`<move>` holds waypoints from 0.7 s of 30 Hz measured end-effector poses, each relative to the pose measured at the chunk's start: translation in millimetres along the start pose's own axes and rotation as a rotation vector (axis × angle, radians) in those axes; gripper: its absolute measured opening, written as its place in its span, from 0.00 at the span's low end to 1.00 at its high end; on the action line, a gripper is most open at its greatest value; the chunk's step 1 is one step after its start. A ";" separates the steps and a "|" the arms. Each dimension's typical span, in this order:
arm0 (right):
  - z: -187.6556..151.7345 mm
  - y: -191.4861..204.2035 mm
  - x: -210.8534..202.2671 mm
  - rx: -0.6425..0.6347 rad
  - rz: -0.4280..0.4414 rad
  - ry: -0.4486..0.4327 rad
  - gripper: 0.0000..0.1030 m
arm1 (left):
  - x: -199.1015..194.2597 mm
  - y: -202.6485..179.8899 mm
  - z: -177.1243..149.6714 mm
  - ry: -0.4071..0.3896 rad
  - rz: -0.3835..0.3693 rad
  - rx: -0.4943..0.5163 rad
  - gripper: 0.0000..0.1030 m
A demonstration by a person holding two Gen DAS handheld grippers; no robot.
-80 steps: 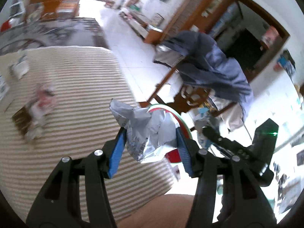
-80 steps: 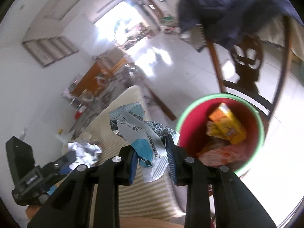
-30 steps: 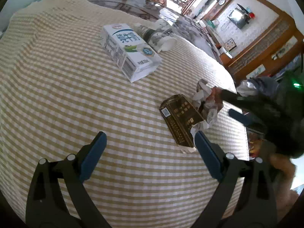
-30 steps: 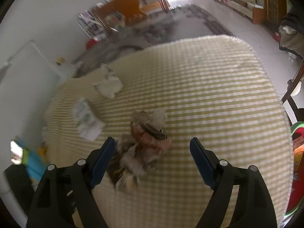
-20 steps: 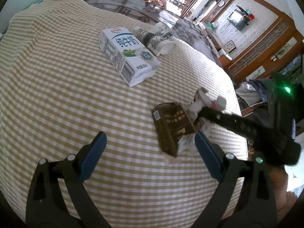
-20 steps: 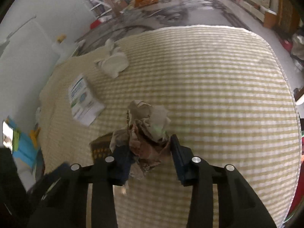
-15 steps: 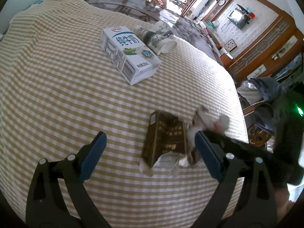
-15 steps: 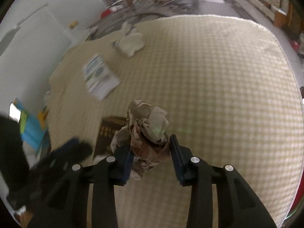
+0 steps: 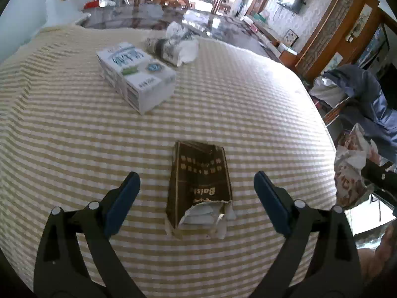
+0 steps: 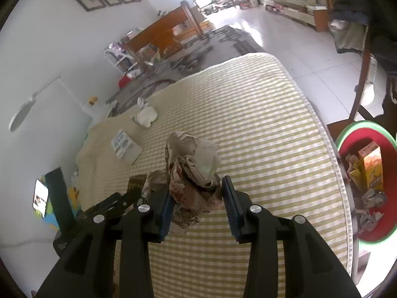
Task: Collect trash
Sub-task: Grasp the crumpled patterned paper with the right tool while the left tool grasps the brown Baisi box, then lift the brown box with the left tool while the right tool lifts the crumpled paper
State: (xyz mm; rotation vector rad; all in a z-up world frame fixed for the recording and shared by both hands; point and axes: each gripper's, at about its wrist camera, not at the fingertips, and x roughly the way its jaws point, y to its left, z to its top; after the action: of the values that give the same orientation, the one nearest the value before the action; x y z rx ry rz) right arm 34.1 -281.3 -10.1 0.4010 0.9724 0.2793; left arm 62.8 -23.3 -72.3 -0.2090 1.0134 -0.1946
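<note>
The right hand-held gripper [image 10: 196, 207] is pinching a crumpled paper wad [image 10: 192, 173] above the table [image 10: 260, 129]. Carry it slowly over the red bin [image 10: 347, 134] before letting go, so it does not drop on the floor. The bin already has a yellow box [image 10: 371, 168] and scraps inside. The left hand-held gripper [image 9: 196, 193] is spread wide around a torn brown packet [image 9: 198, 186].

Right gripper [image 10: 197, 206] has lifted the crumpled wrapper [image 10: 192, 171], apparently clear of the brown box [image 9: 198, 186].
</note>
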 end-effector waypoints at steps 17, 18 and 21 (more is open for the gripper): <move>-2.9 7.3 7.2 -0.034 -0.011 0.019 0.36 | 1.0 -1.2 -0.7 -0.004 -0.008 0.008 0.46; -2.6 6.8 7.5 -0.031 -0.010 0.018 0.36 | -0.5 -2.0 -0.4 -0.010 -0.009 0.008 0.46; -2.4 5.9 8.3 -0.029 -0.011 0.019 0.36 | -5.2 -2.6 0.5 -0.025 -0.013 0.002 0.46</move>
State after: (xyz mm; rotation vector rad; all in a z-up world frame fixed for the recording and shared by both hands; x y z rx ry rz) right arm 36.2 -272.2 -14.7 0.3675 0.9880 0.2876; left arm 60.4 -24.4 -67.0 -0.2157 0.9874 -0.2044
